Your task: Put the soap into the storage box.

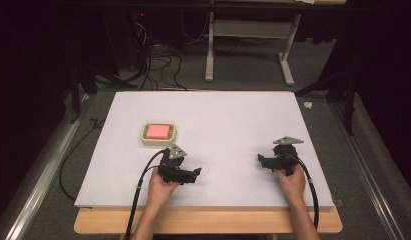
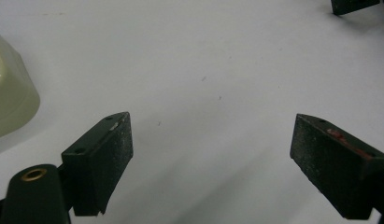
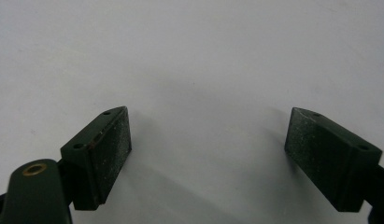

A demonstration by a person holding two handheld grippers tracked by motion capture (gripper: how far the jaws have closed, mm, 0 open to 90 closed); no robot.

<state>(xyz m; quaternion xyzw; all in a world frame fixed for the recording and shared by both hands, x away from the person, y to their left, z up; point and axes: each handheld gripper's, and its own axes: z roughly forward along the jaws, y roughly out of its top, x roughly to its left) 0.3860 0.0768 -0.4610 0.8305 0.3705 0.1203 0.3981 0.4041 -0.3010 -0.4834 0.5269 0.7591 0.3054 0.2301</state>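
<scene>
A cream square dish [image 1: 159, 134] with a pink block inside rests on the white board, left of centre. Its pale rounded corner [image 2: 10, 93] shows at the left edge of the left gripper view. My left gripper [image 1: 195, 173] lies low on the board just below and right of the dish, pointing right; its jaws stand apart with bare board between them [image 2: 210, 149]. My right gripper [image 1: 262, 160] sits at the right side of the board, pointing left, open over bare white surface [image 3: 208, 144]. A dark tip of the right gripper [image 2: 353, 5] shows far off in the left gripper view.
The white board [image 1: 208, 115] lies on a wooden table whose front edge [image 1: 208, 222] runs along the bottom. Behind the board are cables [image 1: 158, 65] on grey carpet and a white table frame [image 1: 248, 45]. A metal rail [image 1: 48, 165] runs along the left.
</scene>
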